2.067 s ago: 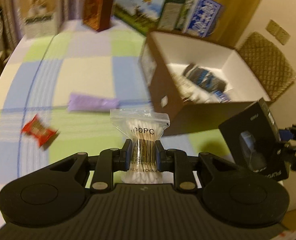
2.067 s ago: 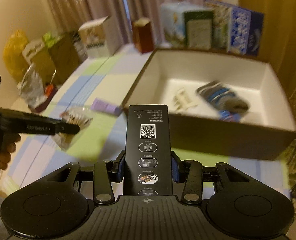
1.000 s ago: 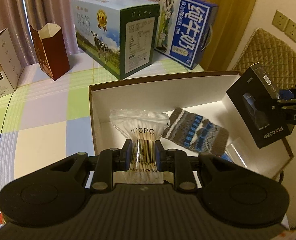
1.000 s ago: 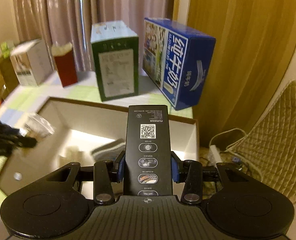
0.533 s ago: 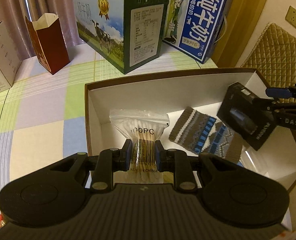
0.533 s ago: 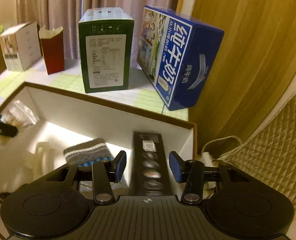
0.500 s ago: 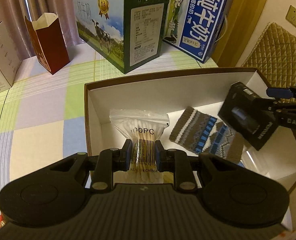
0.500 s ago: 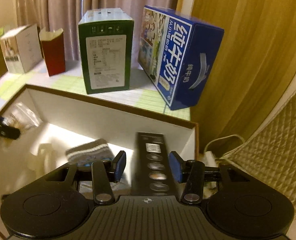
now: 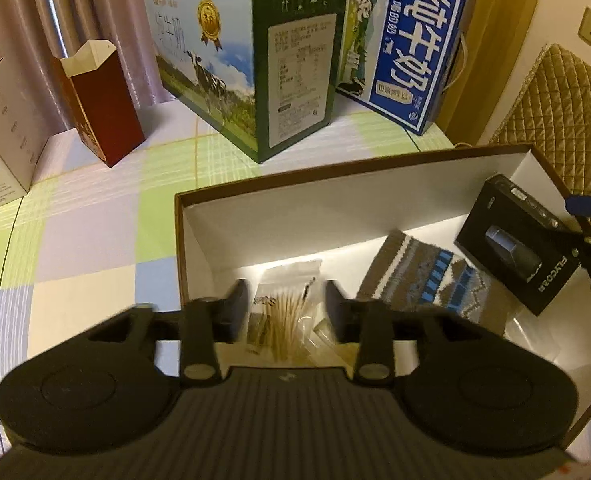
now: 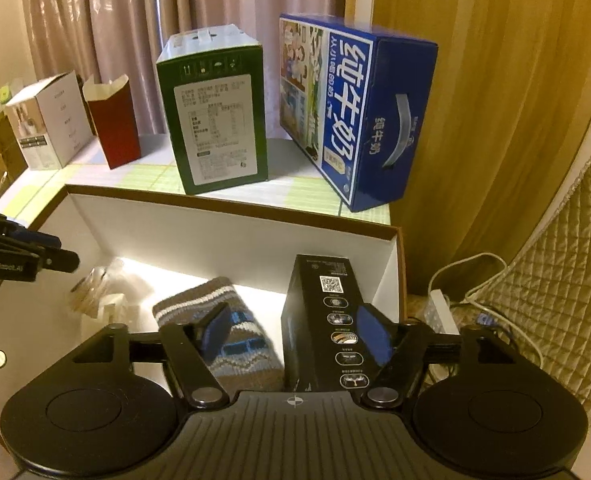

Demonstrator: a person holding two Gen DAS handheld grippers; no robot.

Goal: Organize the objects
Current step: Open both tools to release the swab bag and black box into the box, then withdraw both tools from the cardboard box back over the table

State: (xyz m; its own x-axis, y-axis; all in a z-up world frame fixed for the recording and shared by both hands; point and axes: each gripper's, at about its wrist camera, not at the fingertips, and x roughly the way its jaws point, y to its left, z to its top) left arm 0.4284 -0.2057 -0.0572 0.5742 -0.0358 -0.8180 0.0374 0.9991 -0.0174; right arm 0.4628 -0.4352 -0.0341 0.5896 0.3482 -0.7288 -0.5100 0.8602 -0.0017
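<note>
Cardboard box (image 9: pixel 279 184) is filling up nicely: swab bag (image 9: pixel 285 320) at 9 o'clock inside it, sock (image 10: pixel 223 328) in the middle, black carton (image 10: pixel 323 320) at 3 o'clock. Left gripper (image 9: pixel 287 312) and right gripper (image 10: pixel 295 336) both hang over it spread wide, holding nothing. Looks mostly done, can't see any strays on the table (image 9: pixel 87 232).

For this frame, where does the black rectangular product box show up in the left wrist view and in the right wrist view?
Left wrist view: the black rectangular product box is at the right edge, inside the white-lined cardboard box, right of the striped knitted sock.
Right wrist view: it stands at lower centre, between the open right tongs, with the sock to its left.
Shared landmark: the blue milk carton beyond the cardboard box.
</note>
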